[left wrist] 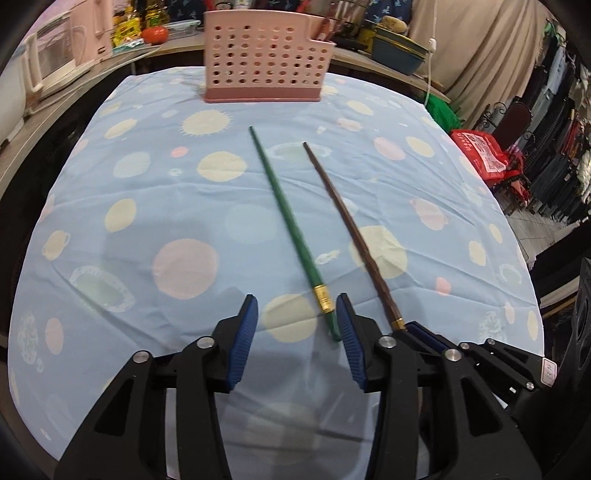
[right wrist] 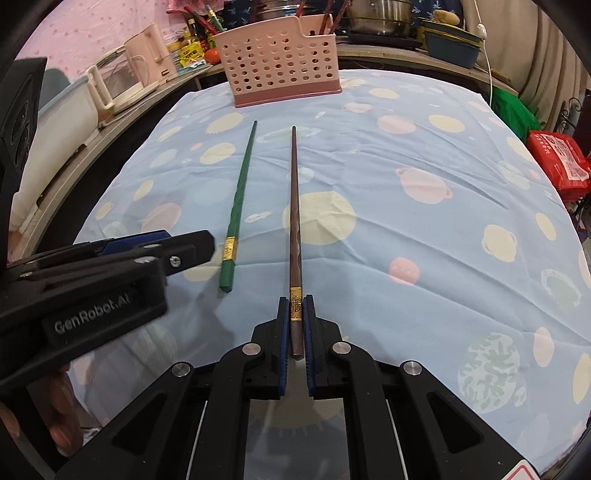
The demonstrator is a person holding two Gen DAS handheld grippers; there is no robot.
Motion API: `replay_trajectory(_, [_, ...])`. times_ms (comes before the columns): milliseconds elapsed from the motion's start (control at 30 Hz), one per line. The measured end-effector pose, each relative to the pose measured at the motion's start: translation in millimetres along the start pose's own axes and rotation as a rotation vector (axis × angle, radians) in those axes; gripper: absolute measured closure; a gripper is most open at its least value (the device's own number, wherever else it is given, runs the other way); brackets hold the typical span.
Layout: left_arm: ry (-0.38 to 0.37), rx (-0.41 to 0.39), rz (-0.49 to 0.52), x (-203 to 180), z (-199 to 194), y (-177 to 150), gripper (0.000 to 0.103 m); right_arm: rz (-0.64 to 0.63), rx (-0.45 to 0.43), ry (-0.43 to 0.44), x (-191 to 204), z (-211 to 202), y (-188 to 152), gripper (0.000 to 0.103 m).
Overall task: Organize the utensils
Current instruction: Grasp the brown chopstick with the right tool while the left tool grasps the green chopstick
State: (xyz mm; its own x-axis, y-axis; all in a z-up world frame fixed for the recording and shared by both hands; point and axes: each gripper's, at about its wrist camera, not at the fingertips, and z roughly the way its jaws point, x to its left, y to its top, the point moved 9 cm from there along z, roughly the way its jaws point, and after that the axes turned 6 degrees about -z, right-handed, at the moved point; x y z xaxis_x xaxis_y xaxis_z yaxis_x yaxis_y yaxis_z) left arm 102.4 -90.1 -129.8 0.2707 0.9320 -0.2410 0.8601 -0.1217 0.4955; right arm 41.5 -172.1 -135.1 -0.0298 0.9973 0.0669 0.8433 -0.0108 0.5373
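A green chopstick (left wrist: 291,236) with a gold band lies on the blue dotted tablecloth (left wrist: 129,206); its thick end sits between the fingers of my open left gripper (left wrist: 297,314), untouched. It also shows in the right wrist view (right wrist: 238,199). My right gripper (right wrist: 295,306) is shut on the gold-banded thick end of a brown chopstick (right wrist: 294,206), whose tip points at the holder. The brown chopstick (left wrist: 351,229) shows in the left wrist view too, with the right gripper (left wrist: 413,328) at its end. A pink perforated utensil holder (left wrist: 266,55) stands at the table's far edge, also in the right wrist view (right wrist: 280,62).
A counter behind the table carries a white appliance (right wrist: 122,81), bottles, a tomato (left wrist: 154,35), pots and a teal basin (left wrist: 399,55). A red bag (left wrist: 480,151) and clothes racks stand to the right. The left gripper's body (right wrist: 92,280) fills the right wrist view's left side.
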Motion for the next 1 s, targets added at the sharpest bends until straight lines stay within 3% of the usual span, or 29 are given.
replay_trajectory(233, [0.01,0.027,0.015,-9,16,-1,0.059,0.006,0.0,0.002,-4,0,0,0.096])
replay_trajectory(433, [0.022,0.031,0.011,-3,21,-3,0.071,0.004,0.001,0.005,-2,0,-1,0.096])
replay_trajectory(600, [0.013,0.03,0.03,-4,20,-6,0.092,-0.001,0.001,0.008,0,0,-1,0.096])
replay_trajectory(1000, [-0.016,-0.018,-0.005,7,-9,-4,0.096,-0.002,-0.039,0.011,2,-19,5,0.096])
